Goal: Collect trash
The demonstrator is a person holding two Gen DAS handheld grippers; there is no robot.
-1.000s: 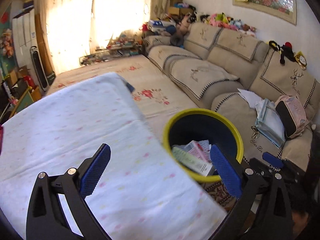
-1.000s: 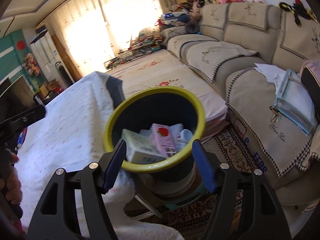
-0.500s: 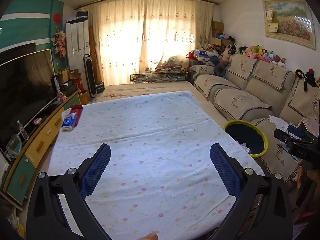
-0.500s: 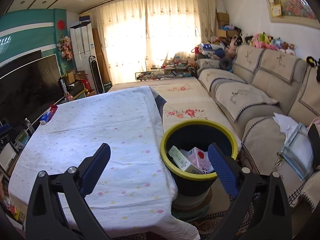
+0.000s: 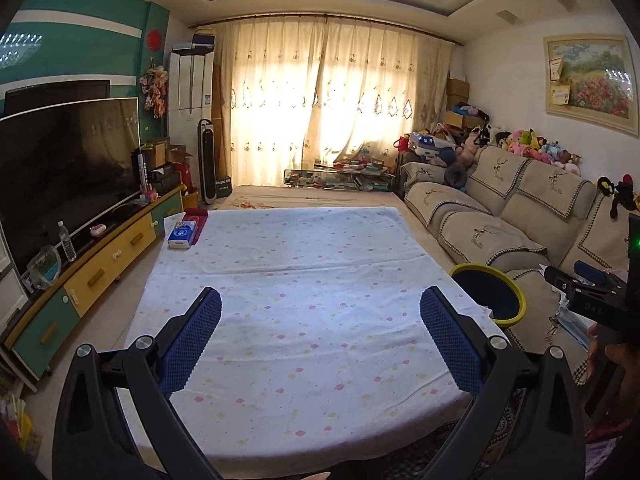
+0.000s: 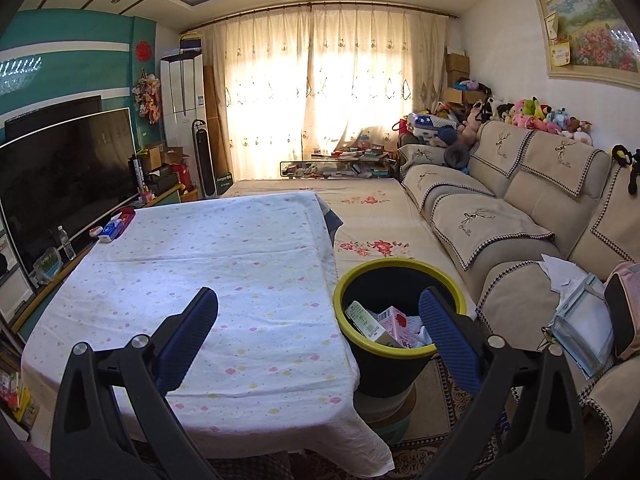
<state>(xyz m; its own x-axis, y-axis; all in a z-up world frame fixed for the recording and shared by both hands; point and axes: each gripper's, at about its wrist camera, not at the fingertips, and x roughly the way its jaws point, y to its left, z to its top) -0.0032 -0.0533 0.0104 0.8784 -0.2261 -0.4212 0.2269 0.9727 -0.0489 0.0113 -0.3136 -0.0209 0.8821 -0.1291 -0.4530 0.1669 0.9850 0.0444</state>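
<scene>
A dark bin with a yellow rim [image 6: 400,280] stands right of the table, between it and the sofa; it also shows in the left wrist view [image 5: 490,298]. Inside lie a green-white carton [image 6: 362,316] and a pink strawberry carton [image 6: 396,322]. My left gripper [image 5: 320,336] is open and empty above the near part of the cloth-covered table [image 5: 304,272]. My right gripper [image 6: 318,332] is open and empty, its right finger in front of the bin; it appears at the right edge of the left wrist view [image 5: 588,300].
A blue tissue pack [image 5: 180,234] and a red item [image 5: 196,216] lie at the table's far left corner. A TV [image 5: 68,168] on a low cabinet runs along the left. A beige sofa [image 6: 520,208] with bags [image 6: 588,320] lines the right.
Both grippers have pulled back and up from the bin. The left view has swung from the bin to the whole table. Both stay open and empty.
</scene>
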